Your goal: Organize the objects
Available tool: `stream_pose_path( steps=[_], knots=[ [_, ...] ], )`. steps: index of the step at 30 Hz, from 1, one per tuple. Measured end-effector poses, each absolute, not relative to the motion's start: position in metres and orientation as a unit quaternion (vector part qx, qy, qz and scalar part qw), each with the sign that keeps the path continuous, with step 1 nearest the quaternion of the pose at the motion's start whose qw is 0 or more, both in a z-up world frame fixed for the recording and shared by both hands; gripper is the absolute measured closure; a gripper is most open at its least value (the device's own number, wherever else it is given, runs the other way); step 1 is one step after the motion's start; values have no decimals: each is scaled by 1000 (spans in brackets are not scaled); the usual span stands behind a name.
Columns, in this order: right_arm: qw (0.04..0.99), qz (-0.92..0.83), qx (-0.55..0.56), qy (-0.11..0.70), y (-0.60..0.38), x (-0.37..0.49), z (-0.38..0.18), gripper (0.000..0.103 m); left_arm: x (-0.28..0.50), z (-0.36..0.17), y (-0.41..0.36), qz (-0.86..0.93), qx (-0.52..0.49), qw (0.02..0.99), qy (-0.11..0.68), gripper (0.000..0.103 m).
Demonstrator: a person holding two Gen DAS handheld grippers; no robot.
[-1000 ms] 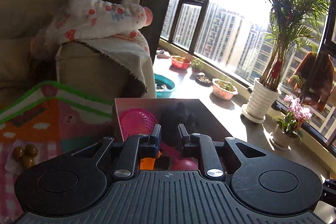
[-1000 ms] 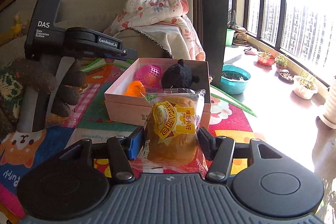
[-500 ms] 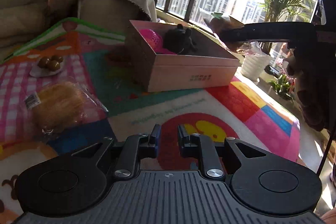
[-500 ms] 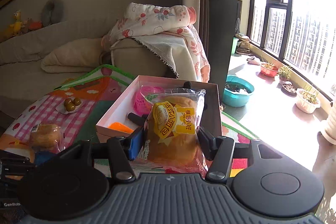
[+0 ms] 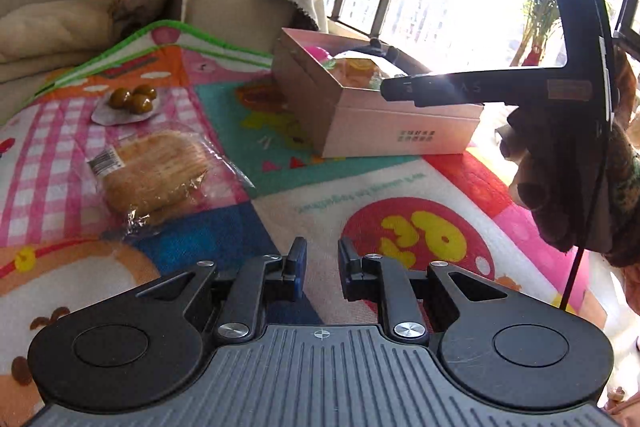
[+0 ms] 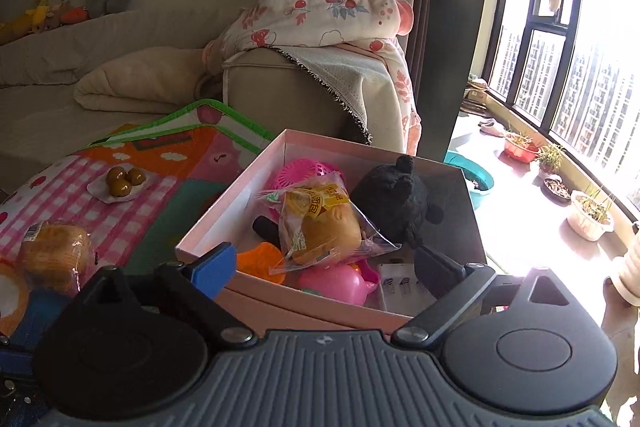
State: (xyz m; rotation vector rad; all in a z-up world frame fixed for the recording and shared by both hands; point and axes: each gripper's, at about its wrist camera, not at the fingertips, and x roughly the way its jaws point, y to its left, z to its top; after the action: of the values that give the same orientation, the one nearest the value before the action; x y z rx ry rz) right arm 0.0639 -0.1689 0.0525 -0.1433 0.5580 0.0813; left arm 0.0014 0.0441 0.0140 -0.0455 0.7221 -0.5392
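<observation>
A pink cardboard box (image 6: 440,311) (image 5: 400,123) stands on the colourful play mat (image 5: 304,163). A wrapped bread bun (image 6: 324,227) lies in the box on toys, beside a black plush (image 6: 394,199), a pink basket (image 6: 300,173) and an orange toy (image 6: 260,257). My right gripper (image 6: 326,263) is open and empty just above the box's near wall. A second wrapped bread (image 5: 156,175) (image 6: 52,255) lies on the mat left of the box. My left gripper (image 5: 322,263) is nearly closed and empty, low over the mat, right of that bread.
A small plate with brown round fruits (image 5: 130,99) (image 6: 120,183) sits on the mat behind the bread. A sofa arm draped with a floral blanket (image 6: 320,39) stands behind the box. Plant pots (image 6: 590,215) line the sunny window ledge at right.
My right gripper opened and let the wrapped bun drop into the box. My left gripper drew back from the box and now hovers low over the mat near the second bread.
</observation>
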Motion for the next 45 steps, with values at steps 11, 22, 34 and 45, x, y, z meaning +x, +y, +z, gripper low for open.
stream_pose_path(
  steps=[11, 22, 34, 45],
  knots=[
    [946, 67, -36, 314, -170, 33, 29, 0, 14, 29, 51, -245, -37, 915, 320, 84],
    [934, 92, -3, 346, -156, 17, 7, 0, 111, 52, 128, -67, -55, 949, 304, 84],
    [926, 84, 2, 367, -158, 25, 2, 0, 194, 26, 159, -60, -145, 929, 335, 84],
    [926, 85, 4, 367, -157, 25, 2, 0, 225, 14, 144, -63, -162, 908, 381, 82]
  ],
)
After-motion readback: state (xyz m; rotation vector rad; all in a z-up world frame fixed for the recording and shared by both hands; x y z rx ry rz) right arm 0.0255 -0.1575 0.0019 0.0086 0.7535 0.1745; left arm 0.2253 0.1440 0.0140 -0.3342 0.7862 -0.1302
